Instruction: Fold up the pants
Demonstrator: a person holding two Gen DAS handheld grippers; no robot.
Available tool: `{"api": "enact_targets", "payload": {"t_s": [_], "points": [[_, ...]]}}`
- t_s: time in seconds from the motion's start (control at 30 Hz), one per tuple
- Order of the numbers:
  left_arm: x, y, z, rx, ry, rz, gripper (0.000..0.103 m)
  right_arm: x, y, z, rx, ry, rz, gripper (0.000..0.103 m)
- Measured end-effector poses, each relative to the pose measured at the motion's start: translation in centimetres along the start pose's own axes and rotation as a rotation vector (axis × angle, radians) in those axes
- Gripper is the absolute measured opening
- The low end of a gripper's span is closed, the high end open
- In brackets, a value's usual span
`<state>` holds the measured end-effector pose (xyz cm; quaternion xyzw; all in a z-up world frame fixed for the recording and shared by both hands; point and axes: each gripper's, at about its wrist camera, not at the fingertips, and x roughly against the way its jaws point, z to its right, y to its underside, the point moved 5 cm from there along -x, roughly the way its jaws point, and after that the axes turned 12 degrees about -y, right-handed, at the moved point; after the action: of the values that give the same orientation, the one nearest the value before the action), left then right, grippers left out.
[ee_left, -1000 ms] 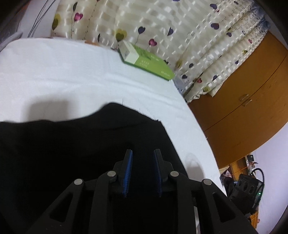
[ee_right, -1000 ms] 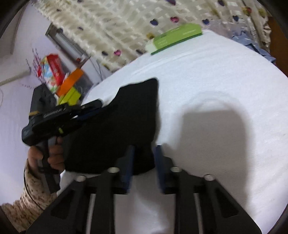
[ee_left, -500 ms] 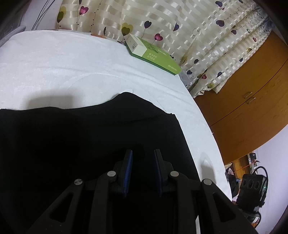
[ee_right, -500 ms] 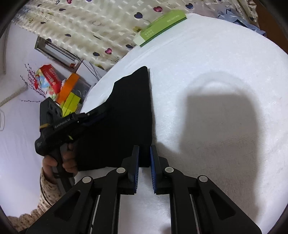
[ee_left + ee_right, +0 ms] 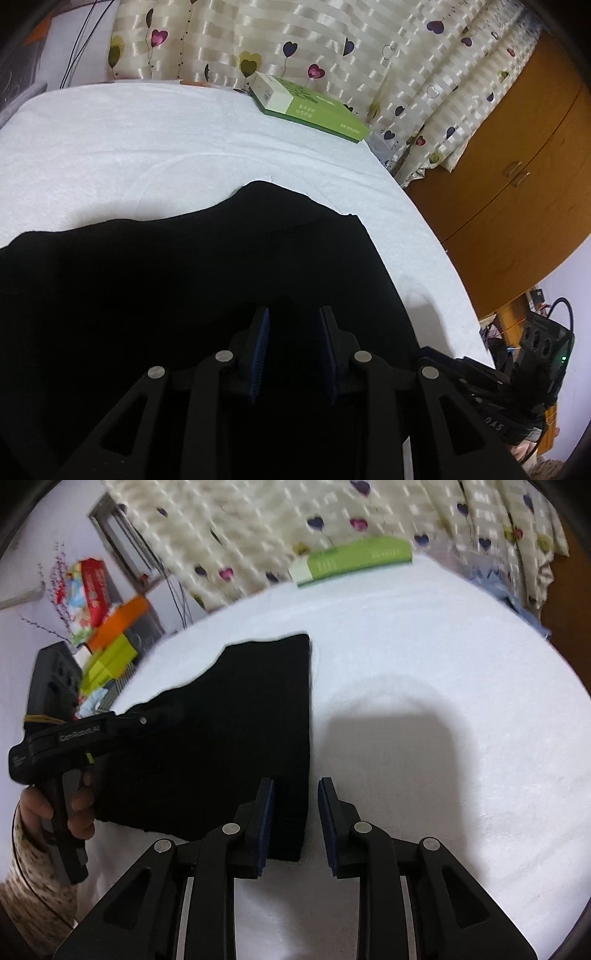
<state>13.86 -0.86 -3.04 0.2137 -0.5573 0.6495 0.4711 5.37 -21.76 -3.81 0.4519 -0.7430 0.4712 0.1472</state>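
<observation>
Black pants (image 5: 236, 734) lie folded into a flat stack on the white sheet (image 5: 424, 635), straight edge on the right, ragged far edge toward the curtain (image 5: 258, 520).

Right gripper (image 5: 295, 812): jaws apart, nothing between them but the near right corner of the pants, whose straight edge runs away from the gap just inside the left finger. Whether the fingers touch the cloth cannot be told. Bare sheet with a dark shadow lies ahead and right of the jaws.

Left gripper (image 5: 293, 339): jaws apart, held over the black pants (image 5: 184, 280), which fill the area ahead of and to both sides of the fingers. No fabric is visibly pinched; contact with the cloth cannot be told. Far edge of the pants lies ahead of the jaws, then open sheet (image 5: 129, 140).

Green box (image 5: 310, 107) rests at the far edge of the sheet, well ahead and slightly right of the left jaws. In the right wrist view a hand (image 5: 55, 812) grips the left gripper's handle, left of the jaws, at the pants' left side.
</observation>
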Motion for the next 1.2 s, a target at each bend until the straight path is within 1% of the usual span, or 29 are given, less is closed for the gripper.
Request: {"api": "enact_targets", "payload": {"t_s": [0.1, 0.17, 0.23, 0.27, 0.4, 0.47, 0.5, 0.57, 0.63, 0.73, 0.83, 0.9, 1.0, 1.1, 1.2], "points": [[0.1, -0.1, 0.2, -0.034, -0.037, 0.004, 0.033, 0.5, 0.0, -0.1, 0.007, -0.020, 0.002, 0.025], [0.2, -0.1, 0.6, -0.047, -0.049, 0.008, 0.039, 0.3, 0.1, -0.2, 0.023, -0.009, 0.001, 0.026], [0.2, 0.0, 0.8, -0.052, -0.052, 0.006, 0.042, -0.2, 0.3, -0.3, 0.023, -0.022, -0.009, 0.040], [0.1, 0.0, 0.8, -0.053, -0.058, 0.003, 0.043, -0.2, 0.2, -0.6, 0.031, -0.034, -0.007, 0.043], [0.0, -0.1, 1.0, -0.059, -0.082, -0.016, 0.043, -0.6, 0.1, -1.1, 0.055, -0.016, -0.016, 0.043], [0.1, -0.3, 1.4, -0.066, -0.090, -0.024, 0.048, -0.6, 0.0, -0.9, 0.030, -0.031, -0.014, 0.043], [0.2, -0.4, 1.7, -0.063, -0.082, -0.030, 0.048, -0.6, -0.1, -0.8, 0.015, -0.046, -0.013, 0.043], [0.2, -0.9, 2.5, -0.062, -0.054, -0.039, 0.050, -0.7, -0.1, -0.7, -0.009, -0.087, -0.019, 0.035], [0.2, -1.4, 3.5, -0.080, -0.052, -0.040, 0.053, -0.6, -0.1, -0.6, -0.019, -0.097, -0.010, 0.022], [0.0, -2.1, 4.9, -0.117, -0.066, -0.043, 0.059, -0.1, -0.2, -0.7, -0.016, -0.132, 0.015, 0.014], [-0.7, -2.8, 6.1, -0.115, -0.034, -0.087, 0.061, 0.1, -0.5, -1.4, 0.005, -0.165, 0.027, 0.012], [-1.1, -3.4, 7.0, -0.117, -0.036, -0.104, 0.063, 0.2, -0.7, -2.5, 0.040, -0.194, 0.037, 0.012], [-1.3, -4.0, 8.7, -0.160, -0.041, -0.112, 0.065, 0.1, -1.0, -4.3, 0.099, -0.231, 0.049, 0.012], [-1.7, -4.5, 9.8, -0.205, -0.089, -0.125, 0.066, -0.3, -1.1, -5.6, 0.139, -0.257, 0.046, 0.012], [-2.3, -5.0, 9.7, -0.232, -0.186, -0.128, 0.066, -0.6, -1.0, -6.8, 0.172, -0.287, 0.040, 0.012]]}}
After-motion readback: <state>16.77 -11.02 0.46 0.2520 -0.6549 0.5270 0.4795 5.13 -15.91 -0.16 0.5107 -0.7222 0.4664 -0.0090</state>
